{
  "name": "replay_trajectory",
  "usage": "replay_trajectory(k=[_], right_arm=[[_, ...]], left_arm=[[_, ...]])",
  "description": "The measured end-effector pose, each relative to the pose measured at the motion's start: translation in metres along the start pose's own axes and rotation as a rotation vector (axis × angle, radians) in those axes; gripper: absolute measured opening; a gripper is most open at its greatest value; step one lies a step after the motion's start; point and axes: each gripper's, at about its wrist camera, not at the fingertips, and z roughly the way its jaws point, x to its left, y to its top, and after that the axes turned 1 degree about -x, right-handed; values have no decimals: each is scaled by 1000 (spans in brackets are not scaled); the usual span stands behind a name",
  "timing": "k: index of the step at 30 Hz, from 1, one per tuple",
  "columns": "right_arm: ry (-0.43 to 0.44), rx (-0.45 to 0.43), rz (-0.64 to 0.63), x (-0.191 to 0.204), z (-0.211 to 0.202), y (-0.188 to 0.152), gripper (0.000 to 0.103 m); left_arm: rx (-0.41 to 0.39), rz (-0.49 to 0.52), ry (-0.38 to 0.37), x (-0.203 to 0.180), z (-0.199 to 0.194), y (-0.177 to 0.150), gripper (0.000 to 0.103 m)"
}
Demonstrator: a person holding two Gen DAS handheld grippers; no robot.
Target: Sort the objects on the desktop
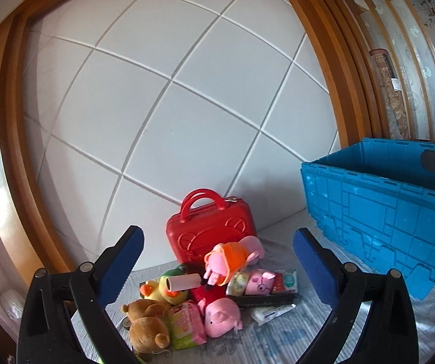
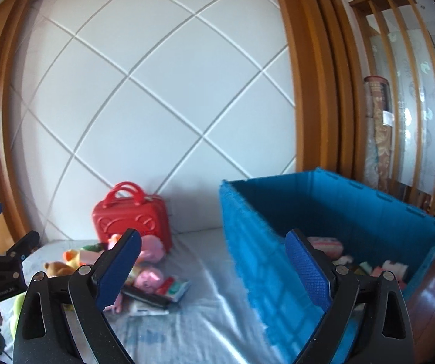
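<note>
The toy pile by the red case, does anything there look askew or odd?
Yes. The toys lie heaped on each other, and a lint roller sits tilted on top of the duck plush.

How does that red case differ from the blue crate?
The red case is small, zipped shut, and has handles on top; the blue crate is far bigger, open-topped, with no handles showing. The case stands against the white wall behind the toy pile, while the crate sits off to the right, already holding a few items. Both are hard, boxy containers resting on the same striped cloth.
</note>
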Motion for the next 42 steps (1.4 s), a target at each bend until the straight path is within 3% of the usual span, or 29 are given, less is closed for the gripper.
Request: replay_trajectory(k=[9, 15, 24, 42], right_arm=[[47, 31, -50, 66, -1, -9, 99], [95, 13, -64, 79, 13, 0, 102], [171, 41, -111, 92, 46, -1, 102], [304, 264, -160, 127, 178, -59, 102]], left_arm=[[31, -30, 49, 53, 6, -26, 100], [45, -56, 116, 75, 14, -28, 100], [65, -75, 182, 78, 35, -36, 100], [356, -101, 306, 136, 88, -175, 100]])
